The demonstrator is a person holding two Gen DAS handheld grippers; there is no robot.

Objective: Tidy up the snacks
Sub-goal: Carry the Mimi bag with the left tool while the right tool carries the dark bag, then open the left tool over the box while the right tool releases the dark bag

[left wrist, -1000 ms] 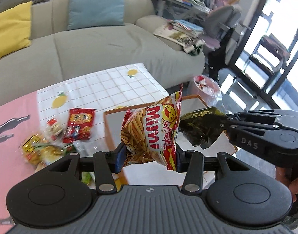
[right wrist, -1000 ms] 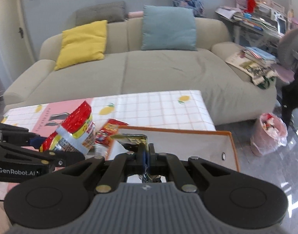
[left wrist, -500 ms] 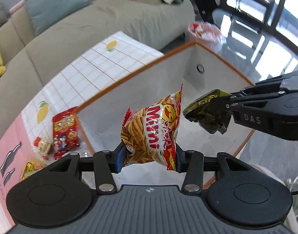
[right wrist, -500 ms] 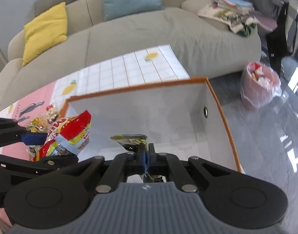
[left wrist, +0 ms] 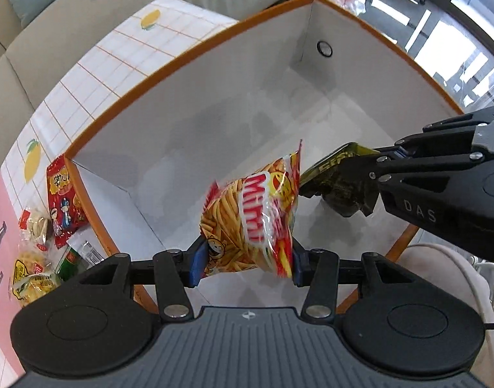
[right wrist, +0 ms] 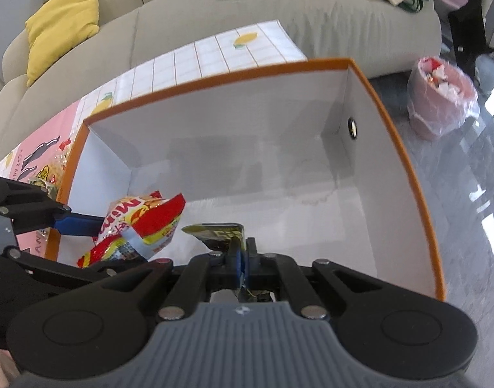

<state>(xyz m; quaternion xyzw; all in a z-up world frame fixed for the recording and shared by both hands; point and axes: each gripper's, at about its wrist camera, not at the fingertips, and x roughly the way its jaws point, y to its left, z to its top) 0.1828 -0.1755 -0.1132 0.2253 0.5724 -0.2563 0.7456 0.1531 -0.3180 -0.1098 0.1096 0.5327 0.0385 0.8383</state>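
1. The left gripper (left wrist: 245, 263) clamps the lower edge of the yellow-and-red chip bag (left wrist: 253, 216), its jaws about half spread around the puffy pack.
2. The right gripper (right wrist: 242, 253) is fully closed, pinching the dark green packet (right wrist: 219, 234) by its seam.
3. Both items hang inside the white box (left wrist: 188, 74), near its 6 o'clock wall in the right wrist view.
4. Handling, as judged: both packs are light, soft, crinkly and slippery; contents crush easily. Grip the sealed edges, not the inflated middle.
5. Loose snacks (left wrist: 58, 200) lie outside, at 9 o'clock.
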